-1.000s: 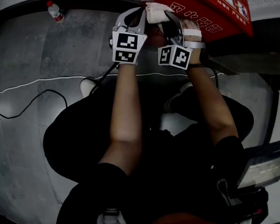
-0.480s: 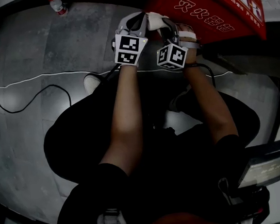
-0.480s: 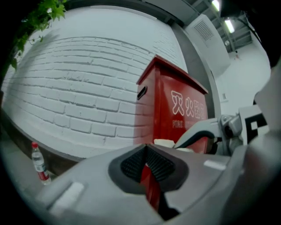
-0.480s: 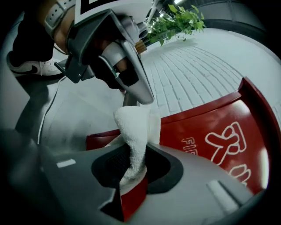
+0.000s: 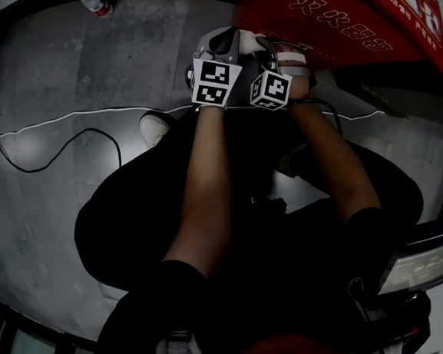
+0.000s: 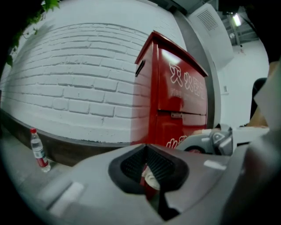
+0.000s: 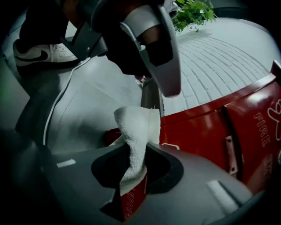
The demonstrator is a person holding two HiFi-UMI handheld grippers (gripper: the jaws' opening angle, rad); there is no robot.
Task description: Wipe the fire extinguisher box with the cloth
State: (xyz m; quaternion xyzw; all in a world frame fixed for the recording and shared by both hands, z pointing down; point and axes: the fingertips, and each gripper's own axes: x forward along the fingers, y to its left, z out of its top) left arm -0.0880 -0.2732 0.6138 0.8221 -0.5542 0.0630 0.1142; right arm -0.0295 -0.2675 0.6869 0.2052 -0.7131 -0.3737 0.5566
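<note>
The red fire extinguisher box (image 5: 346, 11) with white lettering stands at the top right, against a white brick wall (image 6: 79, 88). It also fills the middle of the left gripper view (image 6: 175, 88) and the right of the right gripper view (image 7: 210, 127). My right gripper (image 5: 268, 43) is shut on a white cloth (image 7: 136, 136), which sticks up out of its jaws (image 7: 136, 171) close to the box's lower edge. My left gripper (image 5: 221, 40) sits right beside it, jaws closed to a narrow slit (image 6: 149, 176). The cloth (image 5: 249, 39) shows between the two grippers.
A water bottle (image 5: 94, 2) with a red cap stands on the grey floor by the wall (image 6: 39, 151). A white cable (image 5: 70, 116) runs across the floor. White shoes (image 5: 155, 128) are planted under my arms. A green plant (image 7: 193, 13) hangs above the wall.
Both grippers have drawn closer together and a little down the box's front. The cloth stays in the right gripper.
</note>
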